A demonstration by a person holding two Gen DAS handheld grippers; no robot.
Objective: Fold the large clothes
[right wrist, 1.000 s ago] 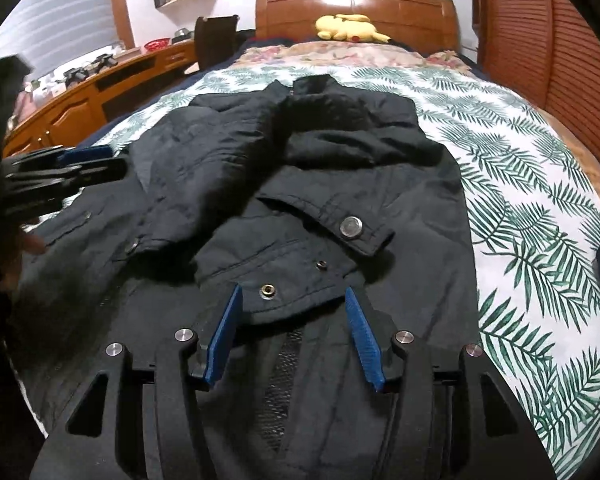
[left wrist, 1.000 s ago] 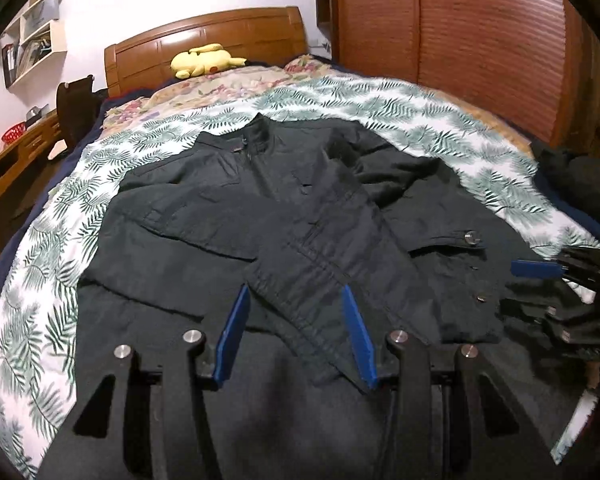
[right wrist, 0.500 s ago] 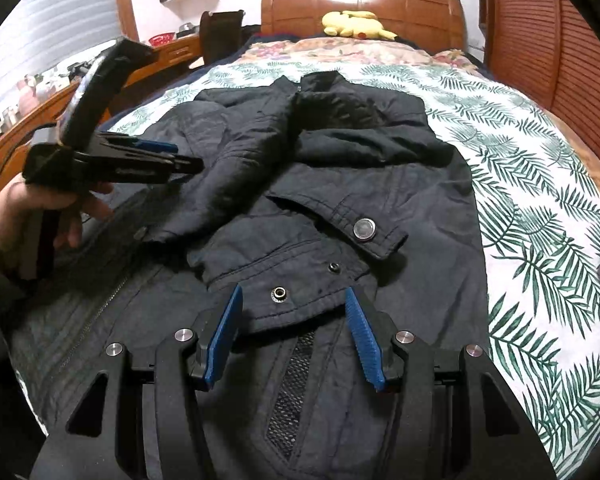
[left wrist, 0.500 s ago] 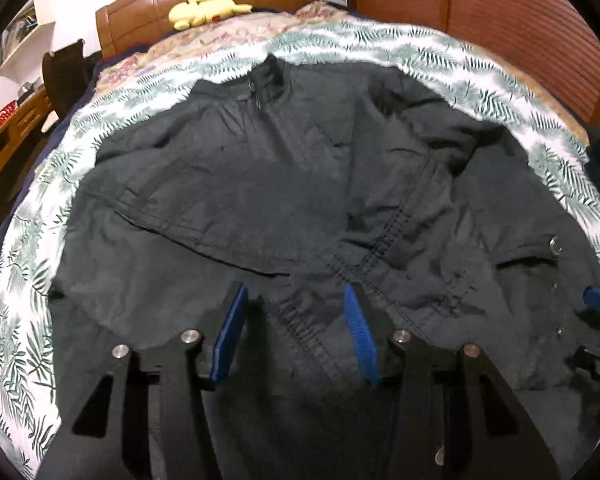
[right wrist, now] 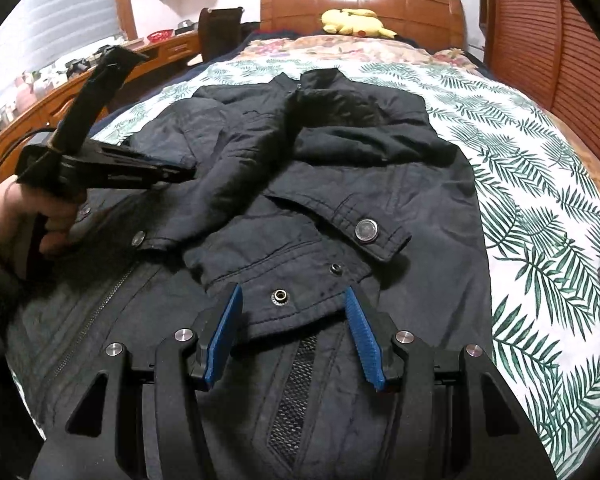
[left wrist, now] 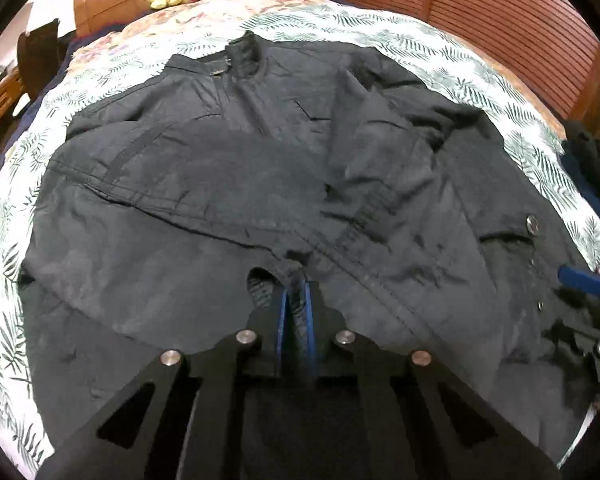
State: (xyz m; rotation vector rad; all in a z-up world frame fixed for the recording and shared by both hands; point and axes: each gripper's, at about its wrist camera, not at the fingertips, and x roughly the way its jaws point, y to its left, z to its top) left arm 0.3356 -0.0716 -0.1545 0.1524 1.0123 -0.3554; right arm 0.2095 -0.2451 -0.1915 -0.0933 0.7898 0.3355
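Pinching a ridge of dark cloth near the bottom centre of the left wrist view, the left gripper [left wrist: 296,308] has its blue fingers [left wrist: 281,320] clenched almost together on a fold of the jacket [left wrist: 188,200]. The right gripper [right wrist: 296,332] is released, its blue fingers [right wrist: 225,332] spread wide on either side of a sleeve cuff [right wrist: 300,300] with a snap stud, low in the right wrist view; they look to be just above or at the cloth, and I cannot tell whether they touch it.

The jacket lies front-up across the bed [right wrist: 540,240], collar [left wrist: 242,54] toward the upper centre of both frames, both sleeves already crossed over the chest.

The likely trouble: the left pinch seems to hold only a thin layer. If it lifts, the top fabric may rise alone, the lining may lag, and the crossed sleeves could slide off and undo the fold. If the right fingers close wide of the cuff edge, they may catch the body panel beneath too, and the hem would come up crooked.

The right wrist view alone shows the left gripper from the side at centre left, with the hand [right wrist: 28,216] around its handle, and the zip [right wrist: 96,304] at lower left. The left wrist view alone shows the jacket's whole left shoulder and how the pinched ridge puckers; the right gripper appears there only as a blurred blue tip at the right edge.
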